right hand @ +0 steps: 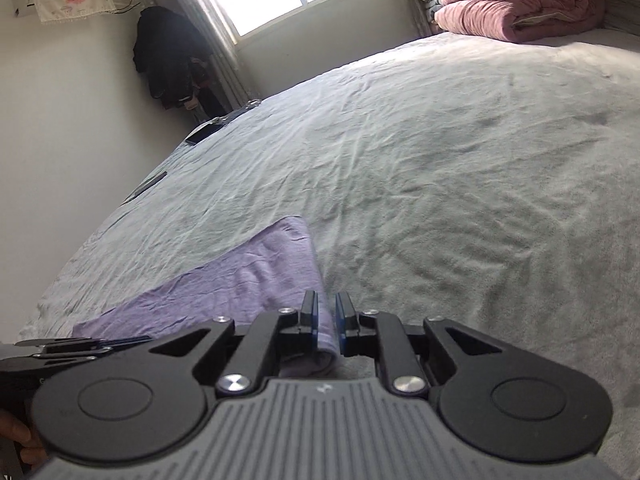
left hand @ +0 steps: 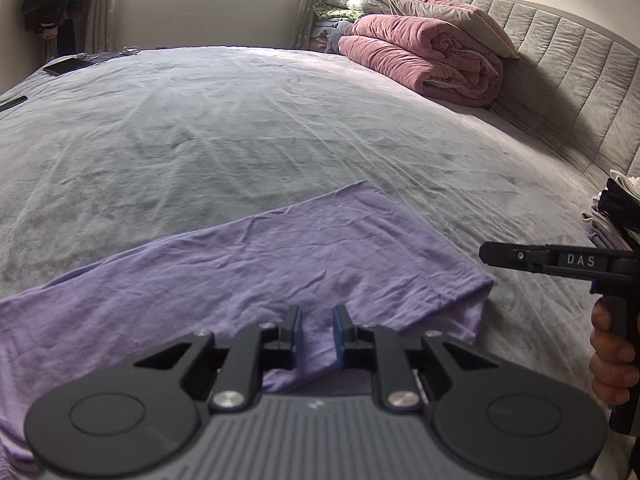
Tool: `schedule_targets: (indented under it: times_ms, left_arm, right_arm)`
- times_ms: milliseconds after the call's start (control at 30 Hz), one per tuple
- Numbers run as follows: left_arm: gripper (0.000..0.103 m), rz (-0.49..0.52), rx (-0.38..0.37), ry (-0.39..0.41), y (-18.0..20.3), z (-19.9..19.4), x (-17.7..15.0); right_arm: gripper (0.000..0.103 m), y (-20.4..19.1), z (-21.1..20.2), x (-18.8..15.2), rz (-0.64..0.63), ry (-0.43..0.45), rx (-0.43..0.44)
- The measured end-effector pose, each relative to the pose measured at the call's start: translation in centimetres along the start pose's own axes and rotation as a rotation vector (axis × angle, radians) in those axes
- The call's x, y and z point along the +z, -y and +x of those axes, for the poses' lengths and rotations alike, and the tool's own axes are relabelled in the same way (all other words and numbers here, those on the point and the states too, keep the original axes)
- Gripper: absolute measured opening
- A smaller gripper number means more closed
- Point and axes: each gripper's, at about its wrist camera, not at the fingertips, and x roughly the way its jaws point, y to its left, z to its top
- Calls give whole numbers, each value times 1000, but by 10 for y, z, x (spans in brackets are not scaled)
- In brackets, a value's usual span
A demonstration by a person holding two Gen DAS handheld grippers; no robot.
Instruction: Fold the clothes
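A purple garment (left hand: 280, 256) (right hand: 248, 280) lies folded into a long flat strip across the near part of the grey bed (left hand: 240, 120) (right hand: 440, 160). My left gripper (left hand: 318, 334) sits low over its near edge, with the cloth lying between slightly parted blue pads (left hand: 297, 332) that do not pinch it. My right gripper (right hand: 327, 322) (left hand: 486, 257) is at the strip's right end, and a bunched fold of the purple cloth is pinched between its narrow jaws. The left gripper (right hand: 136, 342) shows side-on at the left edge of the right wrist view. A hand (left hand: 612, 360) holds the right gripper's handle.
A rolled pink quilt (left hand: 420, 60) (right hand: 520, 4) and pillows lie at the head of the bed against the padded headboard (left hand: 560, 80). A stack of folded clothes (left hand: 616, 208) sits at the right edge. Dark flat devices (left hand: 64, 65) (right hand: 202, 132) rest on the far side. Dark clothes (right hand: 168, 56) hang by the window.
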Motion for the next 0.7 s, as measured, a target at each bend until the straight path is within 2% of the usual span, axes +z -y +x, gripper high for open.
schedule_targets:
  times_ms: [100, 267, 467, 533, 600, 700]
  left_arm:
    - [18, 5, 0, -10, 2, 3, -1]
    - [20, 1, 4, -24, 3, 6, -2]
    - [21, 2, -6, -31, 4, 5, 1]
    - [21, -6, -1, -20, 3, 2, 2]
    - [22, -15, 2, -6, 3, -1, 4]
    - [25, -21, 5, 16, 3, -2, 6]
  right_arm:
    - [16, -10, 7, -4, -52, -22, -2]
    - [14, -13, 20, -15, -113, -79, -83]
    - [11, -15, 19, -11, -171, -67, -128]
    - [16, -16, 15, -9, -186, -46, -156]
    - [23, -18, 12, -4, -187, -29, -138]
    - [23, -28, 17, 3, -209, -27, -97]
